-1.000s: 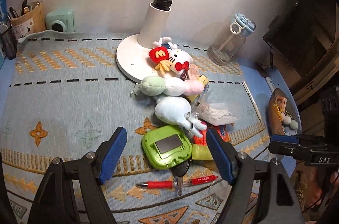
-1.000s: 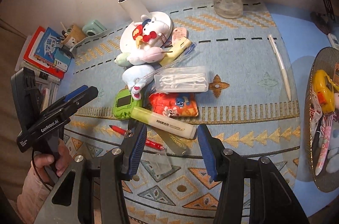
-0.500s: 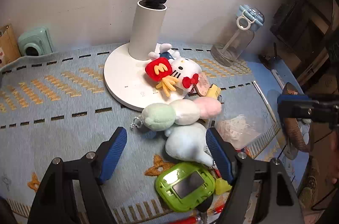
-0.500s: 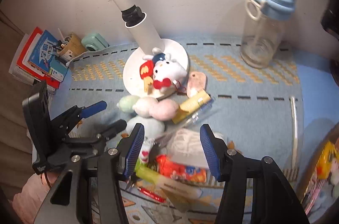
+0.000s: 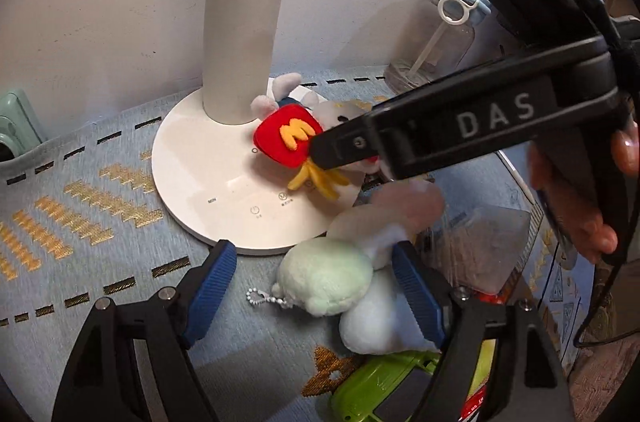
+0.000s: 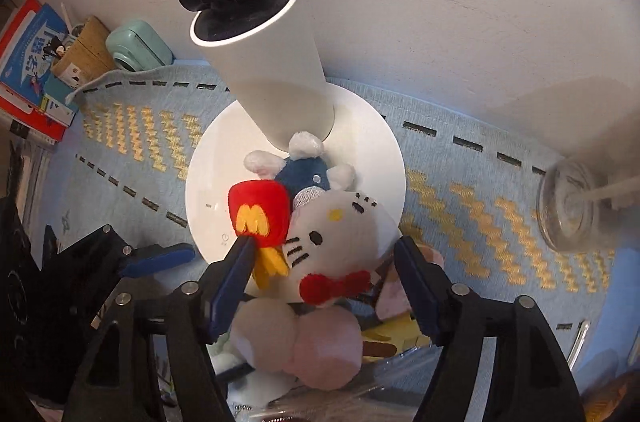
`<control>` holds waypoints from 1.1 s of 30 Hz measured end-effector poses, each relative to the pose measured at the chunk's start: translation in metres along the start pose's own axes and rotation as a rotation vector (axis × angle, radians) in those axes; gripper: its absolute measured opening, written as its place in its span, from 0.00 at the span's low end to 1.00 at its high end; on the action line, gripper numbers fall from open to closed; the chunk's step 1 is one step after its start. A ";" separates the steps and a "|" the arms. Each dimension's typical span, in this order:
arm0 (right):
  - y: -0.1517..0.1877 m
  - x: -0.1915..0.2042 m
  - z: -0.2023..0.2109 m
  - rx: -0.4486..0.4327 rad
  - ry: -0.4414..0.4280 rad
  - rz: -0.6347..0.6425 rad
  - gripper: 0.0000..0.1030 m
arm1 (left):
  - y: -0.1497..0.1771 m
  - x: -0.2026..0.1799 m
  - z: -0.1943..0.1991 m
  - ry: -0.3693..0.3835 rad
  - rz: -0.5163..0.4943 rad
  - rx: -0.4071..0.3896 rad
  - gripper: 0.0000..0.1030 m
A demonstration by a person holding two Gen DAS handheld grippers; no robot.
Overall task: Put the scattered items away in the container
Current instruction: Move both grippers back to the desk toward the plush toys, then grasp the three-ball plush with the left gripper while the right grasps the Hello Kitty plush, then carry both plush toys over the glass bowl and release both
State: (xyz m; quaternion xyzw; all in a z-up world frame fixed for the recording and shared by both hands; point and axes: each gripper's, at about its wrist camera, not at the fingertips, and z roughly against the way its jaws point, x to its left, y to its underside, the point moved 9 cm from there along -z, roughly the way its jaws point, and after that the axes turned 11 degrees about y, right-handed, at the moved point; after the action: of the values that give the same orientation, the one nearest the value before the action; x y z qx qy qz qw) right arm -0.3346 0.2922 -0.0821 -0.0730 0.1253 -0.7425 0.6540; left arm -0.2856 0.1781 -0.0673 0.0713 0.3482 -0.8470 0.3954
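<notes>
A white cat plush (image 6: pixel 340 234) with a red bow and a red fries pouch (image 5: pixel 296 138) lies on the lamp base. My right gripper (image 6: pixel 324 258) straddles it, jaws opening; the left tip sits at the pouch and the right pad stands clear. A green, white and pink ball plush (image 5: pixel 324 278) lies in front of the base. My left gripper (image 5: pixel 312 278) is over its green end, jaws opening, with the left pad well apart from it. The right tool's black frame (image 5: pixel 480 118) crosses the left wrist view, held by a hand (image 5: pixel 576 206). The container is out of view.
The white lamp base (image 5: pixel 200 174) and its column (image 6: pixel 272 70) stand close ahead. A pale blue plush (image 5: pixel 376 322), a green gadget (image 5: pixel 384 390) and a clear plastic box (image 5: pixel 488 246) crowd the near side. A glass bottle (image 6: pixel 572 210) stands right; a mint camera (image 6: pixel 136 46) and books (image 6: pixel 28 62) left.
Both grippers have moved in toward the lamp base and sunk lower. The right jaws have widened around the cat plush. The right tool now crosses the left wrist view.
</notes>
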 end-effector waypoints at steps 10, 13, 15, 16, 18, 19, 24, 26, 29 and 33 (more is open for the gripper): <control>0.007 0.004 -0.005 -0.060 0.034 0.034 0.68 | 0.006 -0.014 -0.004 0.000 -0.010 -0.018 0.64; 0.017 0.000 0.001 -0.057 -0.020 0.000 0.61 | 0.007 -0.025 -0.001 0.004 -0.033 -0.029 0.51; 0.025 -0.005 0.007 -0.059 -0.024 -0.030 0.60 | 0.008 -0.028 0.003 0.000 -0.032 -0.038 0.48; 0.029 -0.009 0.013 -0.067 -0.024 -0.046 0.60 | 0.008 -0.029 0.005 0.006 -0.018 -0.043 0.46; 0.039 -0.016 0.027 -0.084 -0.040 -0.087 0.60 | 0.008 -0.030 0.012 0.024 0.011 -0.056 0.37; 0.044 -0.020 0.035 -0.091 -0.046 -0.106 0.60 | 0.008 -0.030 0.016 0.022 0.020 -0.061 0.37; 0.075 -0.039 0.074 -0.127 -0.053 -0.180 0.60 | 0.016 -0.039 0.032 -0.001 0.034 -0.079 0.37; 0.074 -0.045 0.090 -0.141 -0.057 -0.210 0.60 | 0.018 -0.045 0.040 -0.002 0.040 -0.088 0.37; 0.093 -0.064 0.113 -0.168 -0.045 -0.253 0.60 | 0.018 -0.060 0.055 -0.007 0.026 -0.109 0.37; 0.120 -0.087 0.133 -0.176 -0.035 -0.324 0.60 | 0.013 -0.088 0.072 -0.002 -0.014 -0.127 0.37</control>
State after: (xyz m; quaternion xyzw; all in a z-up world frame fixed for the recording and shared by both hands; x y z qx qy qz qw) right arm -0.1723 0.3526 0.0158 -0.1620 0.1648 -0.8229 0.5191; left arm -0.2058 0.1800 0.0147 0.0428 0.4014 -0.8260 0.3934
